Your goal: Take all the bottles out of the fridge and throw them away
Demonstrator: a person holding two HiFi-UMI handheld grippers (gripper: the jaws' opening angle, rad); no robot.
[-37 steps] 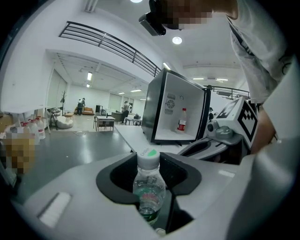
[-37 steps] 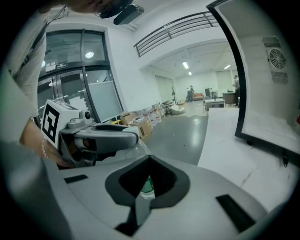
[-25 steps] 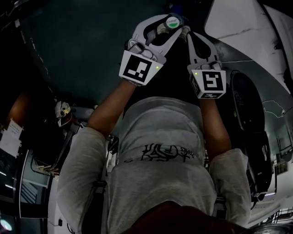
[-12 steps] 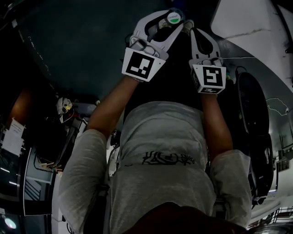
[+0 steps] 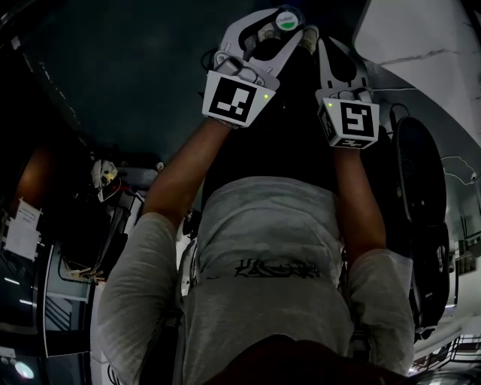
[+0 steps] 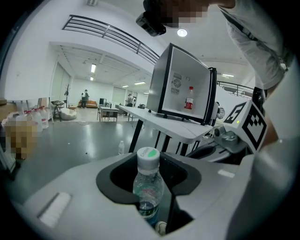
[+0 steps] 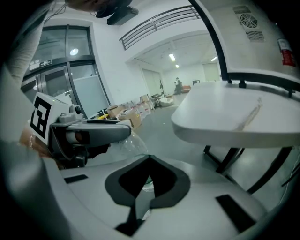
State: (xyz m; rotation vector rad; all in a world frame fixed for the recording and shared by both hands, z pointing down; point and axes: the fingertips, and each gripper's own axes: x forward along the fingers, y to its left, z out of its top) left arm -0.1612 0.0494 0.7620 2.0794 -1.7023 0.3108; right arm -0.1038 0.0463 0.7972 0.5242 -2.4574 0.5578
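My left gripper (image 5: 279, 24) is shut on a clear plastic bottle (image 6: 147, 190) that stands upright between the jaws, its white cap with a green mark (image 5: 286, 20) on top. My right gripper (image 5: 311, 36) is right beside it, shut with nothing held; in the right gripper view its jaws (image 7: 143, 187) meet, and the held bottle (image 7: 127, 142) shows behind them. A small fridge (image 6: 185, 89) stands open on a white table (image 6: 174, 127). One bottle with a red label (image 6: 189, 98) stands inside it.
Another small bottle (image 6: 121, 147) stands on the grey floor by the table's black legs (image 6: 137, 136). The white tabletop (image 7: 234, 117) juts out just right of my right gripper, with the fridge (image 7: 255, 35) above it. Boxes and people are far back in the hall.
Both grippers have moved a little up and to the right in the head view, the left one still carrying the bottle. The jaws have not changed.
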